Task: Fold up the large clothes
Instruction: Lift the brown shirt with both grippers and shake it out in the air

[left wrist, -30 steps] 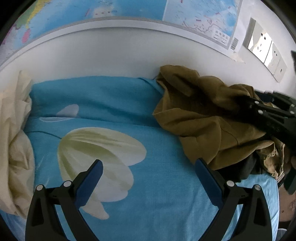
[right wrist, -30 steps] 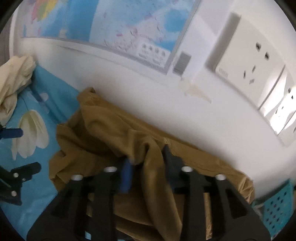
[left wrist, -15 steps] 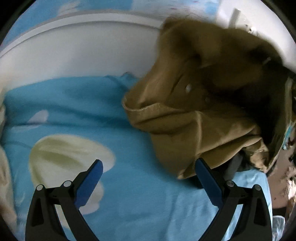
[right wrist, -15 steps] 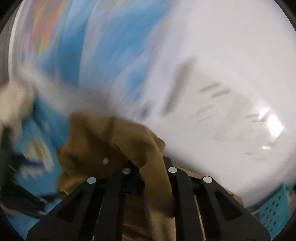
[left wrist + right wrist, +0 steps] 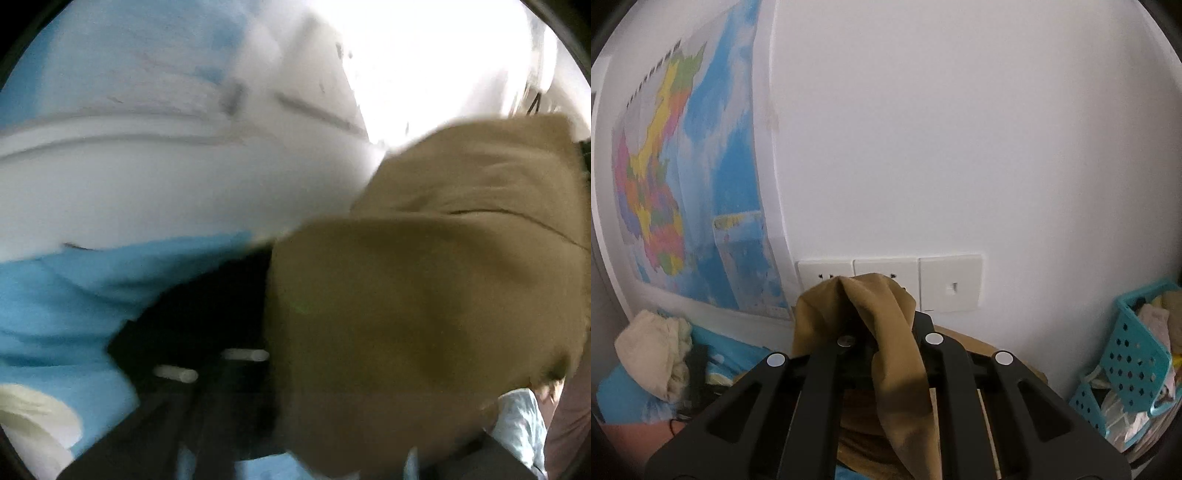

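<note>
**Brown garment lifted against the wall**

Where the white wall (image 5: 960,129) fills most of the right wrist view, it is smooth and matte, with one glossy paper map (image 5: 676,177) pinned at its left, patched in yellow, orange, green and purple on blue. Below lies the bed (image 5: 624,395), under a soft blue sheet printed with a pale flower. One brown garment (image 5: 886,332), a thin woven cloth with soft creases, hangs in the air over the bed's wall end; in the left wrist view it is a blurred brown mass (image 5: 424,295) filling the right half. One cream bundle (image 5: 653,354), crumpled and lumpy, sits on the bed by the map. One teal plastic basket (image 5: 1137,350), pierced with round holes, stands at the far right with clothes in it. Three white square wall plates (image 5: 949,282) sit in a row. The right tongs (image 5: 882,325) are closed, pinching a fold of the garment. The left tongs (image 5: 221,387) are dark and smeared; how far they stand apart cannot be told.
</note>
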The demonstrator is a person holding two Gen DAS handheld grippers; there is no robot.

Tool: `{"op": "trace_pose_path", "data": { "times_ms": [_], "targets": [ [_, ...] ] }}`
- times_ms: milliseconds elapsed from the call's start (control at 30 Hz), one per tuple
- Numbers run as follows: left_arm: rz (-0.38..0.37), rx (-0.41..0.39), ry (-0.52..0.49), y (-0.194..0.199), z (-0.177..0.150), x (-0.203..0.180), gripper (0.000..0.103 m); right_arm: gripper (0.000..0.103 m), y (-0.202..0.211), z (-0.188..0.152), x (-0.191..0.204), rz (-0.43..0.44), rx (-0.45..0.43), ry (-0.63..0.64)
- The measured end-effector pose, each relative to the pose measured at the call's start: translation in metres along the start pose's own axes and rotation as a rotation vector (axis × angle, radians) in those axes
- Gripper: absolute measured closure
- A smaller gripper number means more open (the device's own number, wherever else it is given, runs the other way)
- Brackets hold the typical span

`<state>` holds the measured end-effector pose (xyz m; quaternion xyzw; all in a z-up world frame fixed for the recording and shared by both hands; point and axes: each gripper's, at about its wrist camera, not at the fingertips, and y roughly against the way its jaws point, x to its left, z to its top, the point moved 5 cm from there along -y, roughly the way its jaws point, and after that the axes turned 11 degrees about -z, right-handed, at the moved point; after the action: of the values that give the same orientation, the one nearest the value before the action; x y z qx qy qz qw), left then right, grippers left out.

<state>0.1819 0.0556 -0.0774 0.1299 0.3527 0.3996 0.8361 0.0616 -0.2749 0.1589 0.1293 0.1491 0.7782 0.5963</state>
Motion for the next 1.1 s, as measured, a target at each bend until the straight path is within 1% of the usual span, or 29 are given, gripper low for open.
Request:
{"op": "trace_pose_path", "data": {
  "times_ms": [67,100,167,233,267,300,367,400,433,500,533,600,633,667,700,733,767,800,833,900,967,1000,1033,1067,1100],
  "targets": [
    [0.043,-0.046,-0.056,0.006,0.013,-0.012,0.101,0.096,0.026,0.013,-0.015,-0.016,-0.041,-0.016],
    [0.045,-0.070,-0.074,0.013,0.022,-0.020,0.101,0.096,0.039,0.022,-0.016,-0.023,-0.066,-0.022],
    [0.011,-0.122,-0.113,0.034,0.047,-0.045,0.101,0.096,0.077,0.045,-0.029,-0.034,-0.132,-0.029],
    [0.043,-0.185,-0.204,0.065,0.075,-0.079,0.102,0.096,0.121,0.067,-0.031,-0.034,-0.207,-0.030],
    [0.027,-0.212,-0.226,0.078,0.083,-0.091,0.102,0.096,0.150,0.079,-0.030,-0.040,-0.256,-0.024],
    [0.008,-0.260,-0.263,0.103,0.095,-0.111,0.102,0.096,0.167,0.087,-0.027,-0.039,-0.290,-0.021],
    [0.001,-0.348,-0.326,0.140,0.101,-0.151,0.102,0.097,0.229,0.105,-0.024,-0.013,-0.394,-0.020],
    [0.000,-0.392,-0.351,0.159,0.108,-0.167,0.102,0.097,0.248,0.110,-0.021,-0.003,-0.425,-0.015],
    [0.002,-0.418,-0.358,0.171,0.105,-0.177,0.102,0.097,0.271,0.114,-0.016,0.008,-0.458,-0.009],
    [-0.025,-0.478,-0.367,0.209,0.101,-0.199,0.103,0.097,0.313,0.118,-0.004,0.031,-0.512,0.016],
    [-0.027,-0.511,-0.375,0.236,0.096,-0.212,0.103,0.097,0.332,0.118,0.002,0.048,-0.528,0.024],
    [0.005,-0.599,-0.412,0.294,0.081,-0.232,0.103,0.097,0.360,0.116,0.014,0.078,-0.546,0.042],
    [0.018,-0.631,-0.428,0.319,0.075,-0.238,0.103,0.097,0.371,0.113,0.019,0.093,-0.550,0.042],
    [0.032,-0.659,-0.443,0.354,0.065,-0.245,0.103,0.097,0.382,0.109,0.024,0.118,-0.547,0.046],
    [0.045,-0.684,-0.455,0.372,0.054,-0.254,0.103,0.097,0.388,0.105,0.026,0.138,-0.540,0.042],
    [0.076,-0.713,-0.469,0.403,0.038,-0.263,0.103,0.096,0.394,0.099,0.032,0.174,-0.521,0.033],
    [0.105,-0.728,-0.482,0.418,0.025,-0.277,0.103,0.096,0.397,0.093,0.041,0.209,-0.504,0.037],
    [0.146,-0.744,-0.498,0.435,0.014,-0.286,0.103,0.096,0.404,0.090,0.048,0.236,-0.499,0.043],
    [0.209,-0.763,-0.508,0.460,-0.001,-0.295,0.103,0.096,0.407,0.084,0.058,0.277,-0.484,0.051],
    [0.290,-0.769,-0.513,0.491,-0.023,-0.308,0.103,0.096,0.405,0.077,0.076,0.337,-0.445,0.062],
    [0.408,-0.755,-0.513,0.512,-0.031,-0.309,0.102,0.094,0.383,0.070,0.094,0.365,-0.389,0.073],
    [0.487,-0.733,-0.513,0.518,-0.037,-0.308,0.102,0.093,0.367,0.067,0.102,0.384,-0.352,0.065],
    [0.522,-0.714,-0.506,0.518,-0.037,-0.302,0.102,0.093,0.344,0.063,0.110,0.415,-0.299,0.052],
    [0.560,-0.678,-0.493,0.519,-0.041,-0.294,0.102,0.093,0.313,0.058,0.119,0.442,-0.238,0.037],
    [0.595,-0.622,-0.450,0.511,-0.038,-0.272,0.102,0.092,0.292,0.052,0.124,0.457,-0.194,0.025]
  ]
}}
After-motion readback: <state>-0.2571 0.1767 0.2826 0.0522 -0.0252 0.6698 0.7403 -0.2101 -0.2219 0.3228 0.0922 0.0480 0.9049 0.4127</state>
